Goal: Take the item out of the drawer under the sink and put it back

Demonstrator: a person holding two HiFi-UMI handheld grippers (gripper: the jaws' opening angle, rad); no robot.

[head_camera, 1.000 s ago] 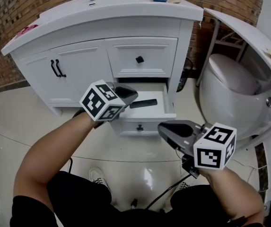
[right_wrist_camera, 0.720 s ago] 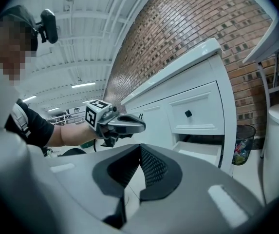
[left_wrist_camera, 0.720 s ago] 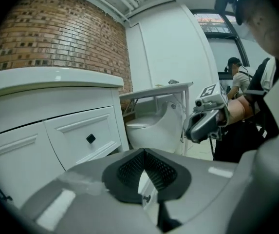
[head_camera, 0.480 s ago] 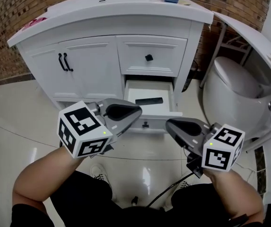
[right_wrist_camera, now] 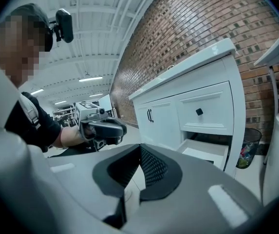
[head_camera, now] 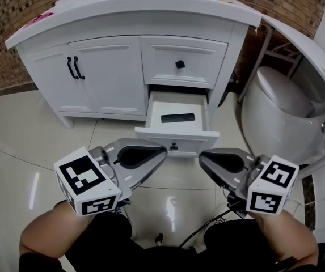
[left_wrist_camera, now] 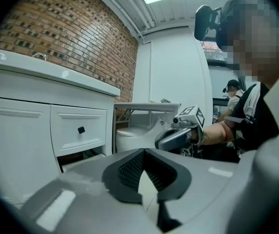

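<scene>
Right now we are seeing one flat black item (head_camera: 178,118) lying inside the single open drawer (head_camera: 176,143), the lower of two drawers in the white sink cabinet (head_camera: 111,89), whose two doors are carrying two black handles (head_camera: 74,68). We are holding two grippers over the tiled floor (head_camera: 49,135) in front of it, the left gripper (head_camera: 162,152) and the right gripper (head_camera: 203,158), both apart from the item. Each one is showing its two jaws pressed together with nothing between them.
</scene>
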